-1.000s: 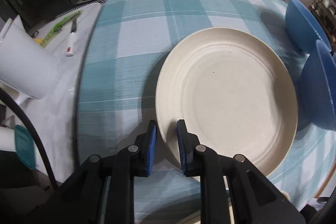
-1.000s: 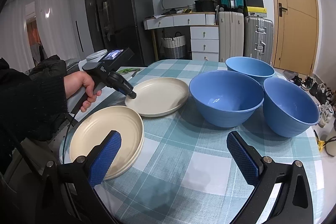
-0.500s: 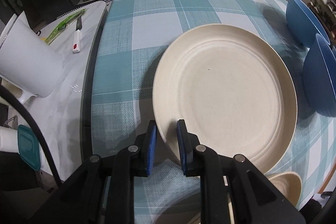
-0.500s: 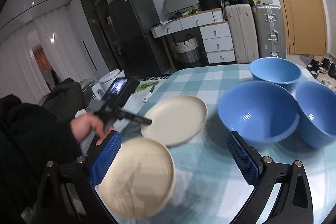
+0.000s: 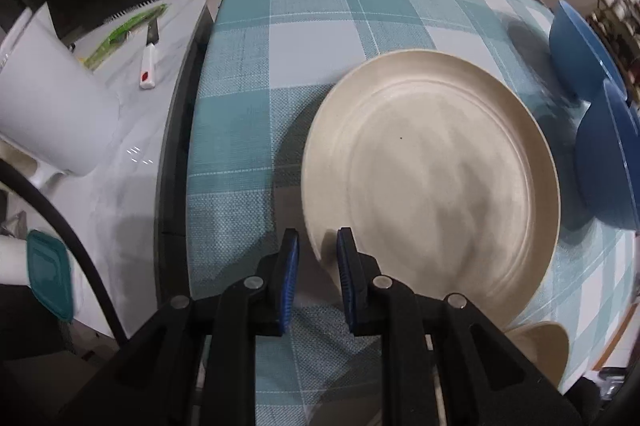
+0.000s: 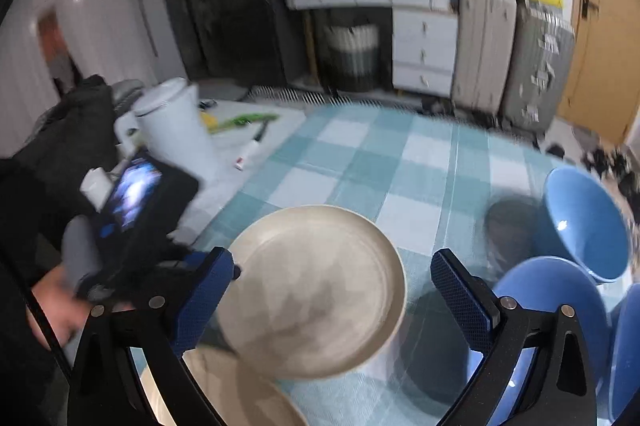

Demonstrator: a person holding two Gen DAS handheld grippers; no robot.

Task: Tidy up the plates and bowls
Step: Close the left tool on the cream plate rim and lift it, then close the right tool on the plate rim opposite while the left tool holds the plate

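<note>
My left gripper (image 5: pixel 318 258) is shut on the near rim of a cream plate (image 5: pixel 432 178), which hangs tilted just above the checked tablecloth (image 5: pixel 320 26). In the blurred right wrist view, a person's hand (image 6: pixel 60 306) holds that gripper at the left, and the same plate (image 6: pixel 316 290) partly overlaps a second cream plate (image 6: pixel 232 394) lying at the bottom. My right gripper (image 6: pixel 332 266) is open and empty, hovering over the held plate without touching it. Blue bowls (image 6: pixel 580 222) (image 6: pixel 552 306) stand at the right.
A white jug (image 5: pixel 52 106), a white-handled knife (image 5: pixel 149 66) and a green wrapper (image 5: pixel 128 30) lie on the pale counter to the left of the table. Blue bowls (image 5: pixel 584 38) (image 5: pixel 608 162) crowd the table's right side. Drawers and suitcases (image 6: pixel 484 46) stand along the back wall.
My right gripper has swung quickly to the left, from facing the bowls to over the held plate. The left gripper has kept its grip, and the second plate's edge now shows at its lower right.
</note>
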